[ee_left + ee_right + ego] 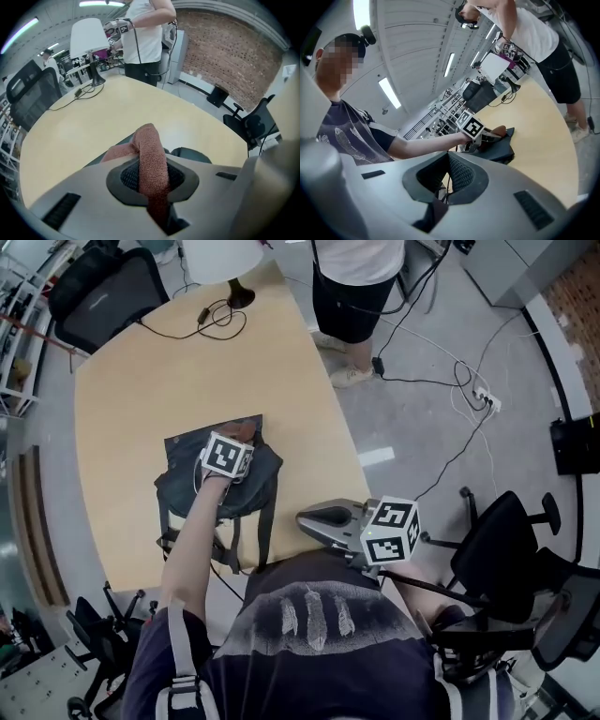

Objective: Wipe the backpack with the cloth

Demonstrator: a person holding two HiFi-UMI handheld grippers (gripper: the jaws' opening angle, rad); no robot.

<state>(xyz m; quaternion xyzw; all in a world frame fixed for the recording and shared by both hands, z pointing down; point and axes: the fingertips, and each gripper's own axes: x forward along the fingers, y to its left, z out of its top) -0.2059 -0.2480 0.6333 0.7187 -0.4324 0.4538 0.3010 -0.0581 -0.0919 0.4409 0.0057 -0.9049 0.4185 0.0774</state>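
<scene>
**Tongs.** The left tongs (240,439) are closed on the cloth (153,157). A rolled band of reddish-brown terry runs up between the pads and folds over ahead of the tips. The right tongs (317,517) are drawn together to a thin slit with nothing between them. They are held off the bench (131,381) edge, close to the person's body and well apart from the work.

**Location of items.** The backpack (221,486) lies flat on the bench directly under the left tongs, which press the cloth against its upper end. In the left gripper view its dark fabric (193,153) shows just beyond the tips. From the right tongs it lies well ahead, beside the left arm (426,146). Its straps (264,531) trail back toward the person.

**Handling assessment.**
- The cloth appears soft, light and limp. Gripped at one fold it will drag and bunch, so only the part just past the tips can carry pressure.
- The backpack appears to be a slack, thin-walled fabric bag, lying flat as though little is in it. It is light enough to slide or wrinkle on the smooth bench under a wiping stroke.

**Recommendation.** Keep the present hold on the cloth. If the bag creeps, the right tongs are free to pin it at a strap or at the edge nearest them, which are thicker than the slack panel.
</scene>
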